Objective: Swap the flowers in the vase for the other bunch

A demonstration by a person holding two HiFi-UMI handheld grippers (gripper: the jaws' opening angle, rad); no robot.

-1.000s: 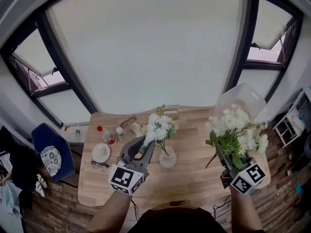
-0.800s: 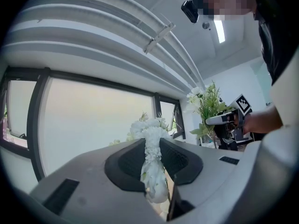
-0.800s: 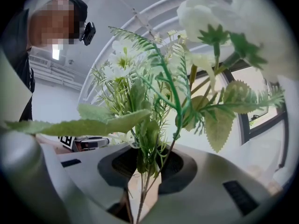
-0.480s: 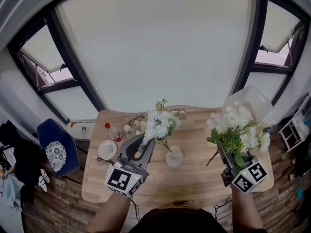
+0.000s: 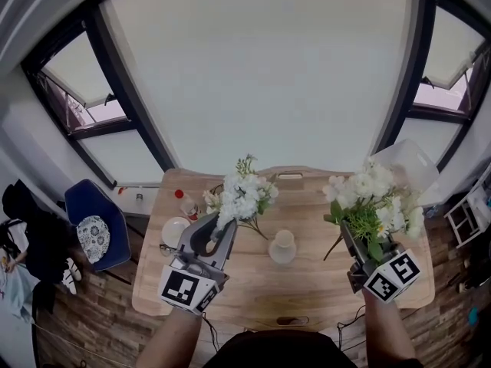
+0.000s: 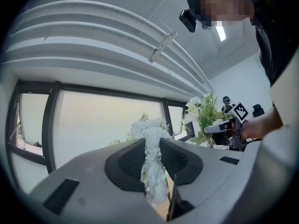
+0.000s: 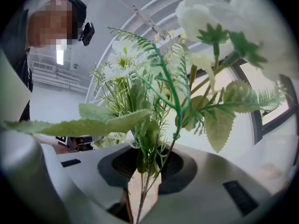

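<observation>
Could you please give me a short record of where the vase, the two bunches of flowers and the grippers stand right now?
vase: upright on the table, looks empty
white bunch: held up left of the vase, stem ends seem clear of its mouth
leafy bunch: held up right of the vase
left gripper: jaws shut on the white bunch
right gripper: jaws shut on the leafy bunch's stems
swap stage: neither bunch is in the vase
</observation>
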